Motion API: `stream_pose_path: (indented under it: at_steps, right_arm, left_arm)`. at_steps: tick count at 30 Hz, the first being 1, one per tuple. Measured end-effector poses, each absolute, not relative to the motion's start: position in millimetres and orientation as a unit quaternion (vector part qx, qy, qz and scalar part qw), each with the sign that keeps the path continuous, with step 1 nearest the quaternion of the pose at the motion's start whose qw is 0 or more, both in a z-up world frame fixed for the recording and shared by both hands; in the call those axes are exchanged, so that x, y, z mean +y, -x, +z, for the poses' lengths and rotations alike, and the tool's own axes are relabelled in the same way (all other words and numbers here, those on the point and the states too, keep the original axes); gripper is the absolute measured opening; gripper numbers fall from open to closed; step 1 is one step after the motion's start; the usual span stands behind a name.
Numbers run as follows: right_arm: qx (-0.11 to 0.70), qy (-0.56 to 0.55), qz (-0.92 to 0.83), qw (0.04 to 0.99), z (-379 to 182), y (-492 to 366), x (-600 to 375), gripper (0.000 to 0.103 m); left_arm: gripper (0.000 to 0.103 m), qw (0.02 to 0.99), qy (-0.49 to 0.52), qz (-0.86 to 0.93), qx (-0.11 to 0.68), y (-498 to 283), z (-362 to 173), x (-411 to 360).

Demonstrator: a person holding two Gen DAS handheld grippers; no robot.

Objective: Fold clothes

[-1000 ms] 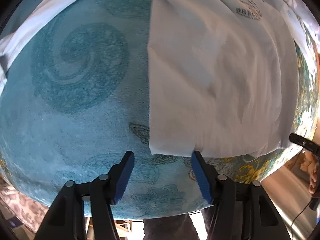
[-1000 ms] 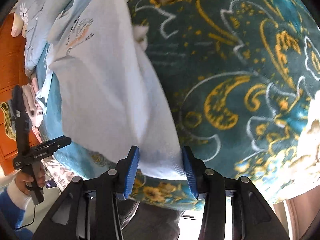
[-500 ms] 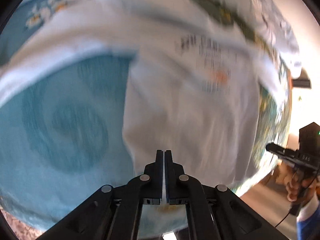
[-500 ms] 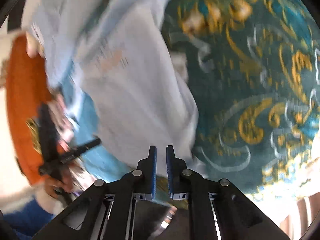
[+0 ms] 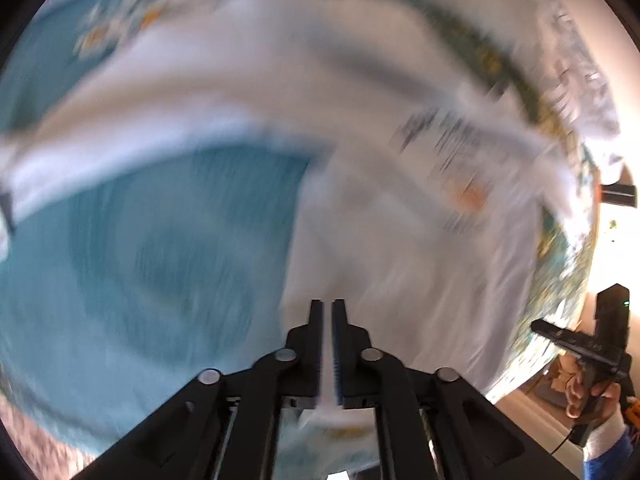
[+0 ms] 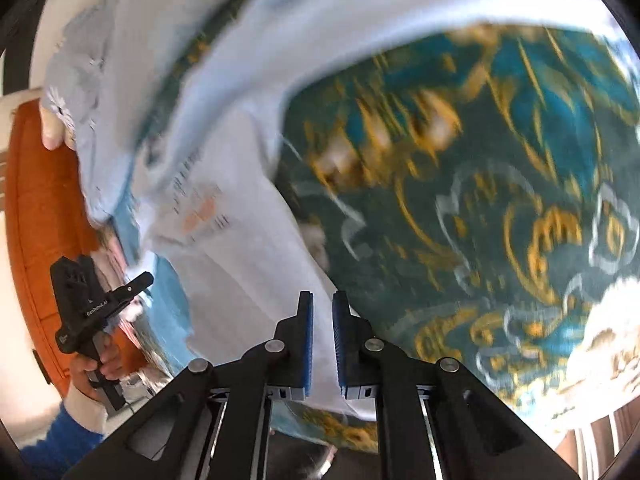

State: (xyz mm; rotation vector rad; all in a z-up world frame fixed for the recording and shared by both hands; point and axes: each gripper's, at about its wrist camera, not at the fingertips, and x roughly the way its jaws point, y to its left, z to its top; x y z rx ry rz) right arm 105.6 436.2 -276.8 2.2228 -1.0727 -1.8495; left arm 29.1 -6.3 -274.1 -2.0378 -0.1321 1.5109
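Both grippers closed since a second ago: my left gripper point(image 5: 327, 312) and right gripper point(image 6: 322, 304) each pinch the white shirt's point(image 5: 408, 264) hem, lifted above the blanket point(image 6: 480, 200).

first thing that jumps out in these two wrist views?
The white shirt, blurred, fills the middle of both views, its near hem pinched by the left tool and the right tool, both shut. Under it lies the teal blanket, plain at left, gold-scrolled at right.
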Motion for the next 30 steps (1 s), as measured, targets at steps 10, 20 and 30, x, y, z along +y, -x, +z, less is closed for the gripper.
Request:
stream_pose_path:
  at_steps: [10,20,30]
  right_arm:
    - [-0.336,-0.766,-0.548,-0.019,-320.4,-169.9,430.3,0.054]
    - [-0.344,-0.790,-0.504,0.059,-323.9,-175.2,388.0,0.011]
    - [-0.504,-0.674,-0.529,0.106,-295.8,-113.0,410.2,0.005]
  left_arm:
    - [0.058,0.261,0.812,0.517,-0.079,-85.8,-309.7,-24.0]
    - [0.010,0.324,0.801,0.502,-0.027,-93.1,-292.5,-0.8]
    - [0.009,0.351,0.728,0.562,-0.176,30.9,-246.0,23.3]
